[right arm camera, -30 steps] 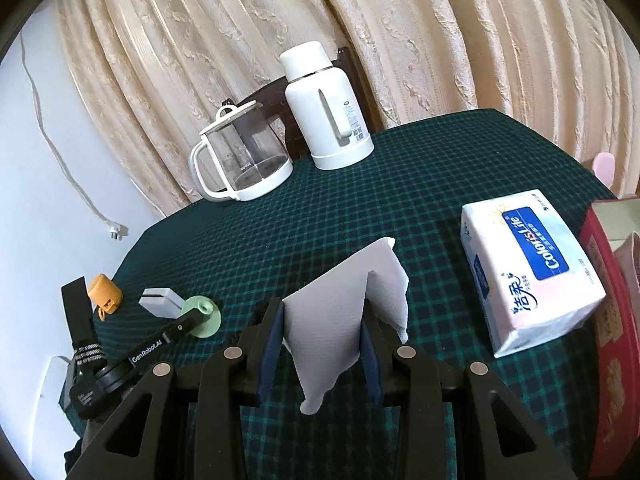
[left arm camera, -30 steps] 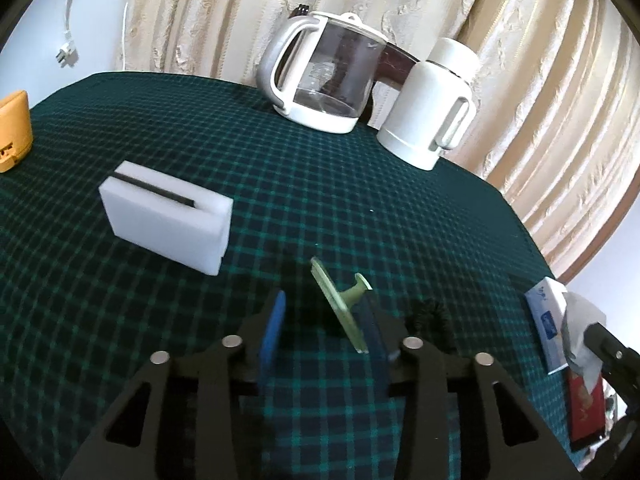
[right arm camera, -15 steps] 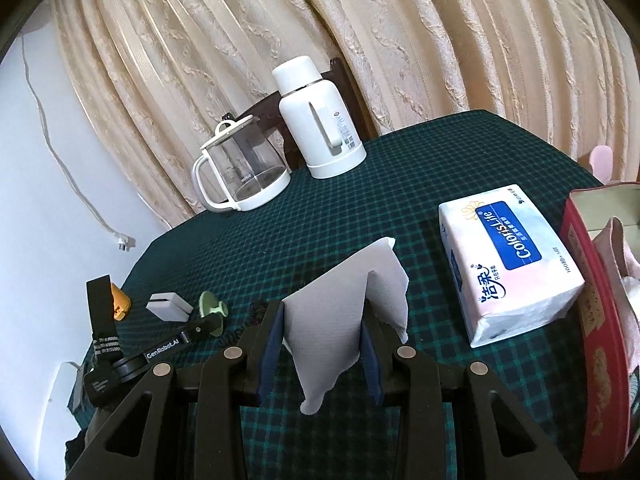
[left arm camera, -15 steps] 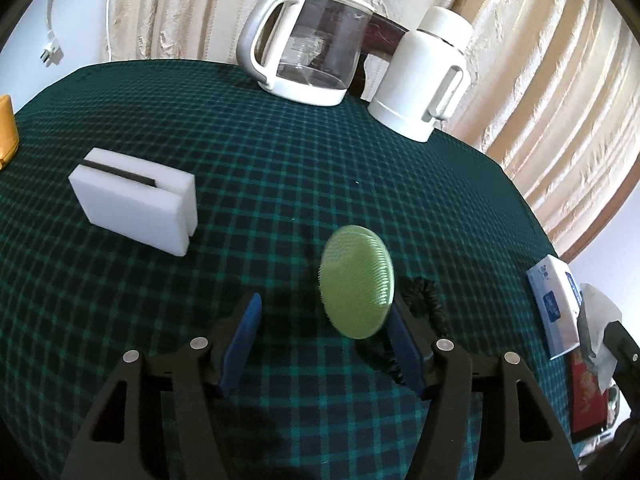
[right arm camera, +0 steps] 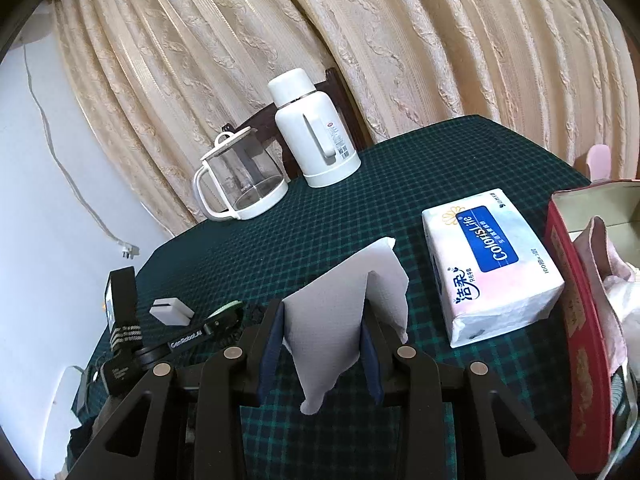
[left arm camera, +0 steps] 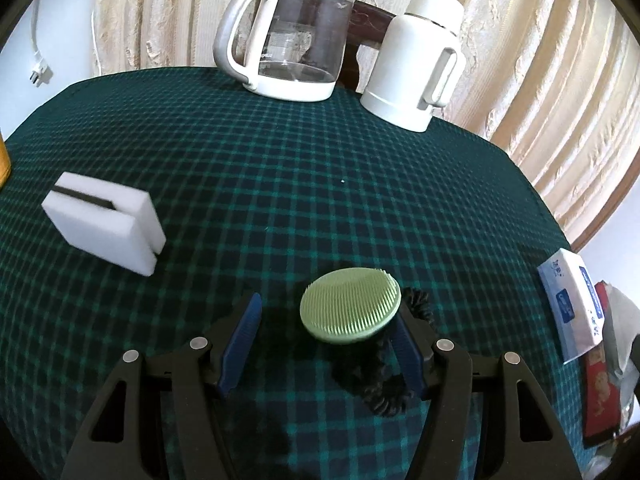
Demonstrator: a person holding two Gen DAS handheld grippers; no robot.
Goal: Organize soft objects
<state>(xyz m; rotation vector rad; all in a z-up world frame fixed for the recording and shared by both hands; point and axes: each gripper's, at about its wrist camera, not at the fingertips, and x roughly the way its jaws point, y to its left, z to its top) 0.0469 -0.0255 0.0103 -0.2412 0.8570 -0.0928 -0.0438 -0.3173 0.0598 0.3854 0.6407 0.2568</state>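
Note:
My left gripper [left arm camera: 326,334] is open. A round green silicone brush [left arm camera: 350,305] lies bristle side up on the checked cloth between its fingers, against the right one, partly over a black hair tie [left arm camera: 378,380]. A white sponge block [left arm camera: 106,222] sits to the left. My right gripper [right arm camera: 320,340] is shut on a white tissue sheet [right arm camera: 340,308], held above the table. To its right are a tissue pack [right arm camera: 488,264] and a red box [right arm camera: 584,320] with pink cloth [right arm camera: 604,256] inside. The left gripper [right arm camera: 188,340] shows in the right wrist view.
A glass kettle [left arm camera: 292,40] and a white thermos jug [left arm camera: 416,60] stand at the table's far edge before the curtains. An orange object [left arm camera: 3,160] sits at the far left edge. The tissue pack [left arm camera: 570,300] lies at the right edge.
My left gripper has opened and let the green brush go; it tipped from upright to flat, bristles up, on the cloth. My right gripper carried the tissue to the right, nearer the red box.

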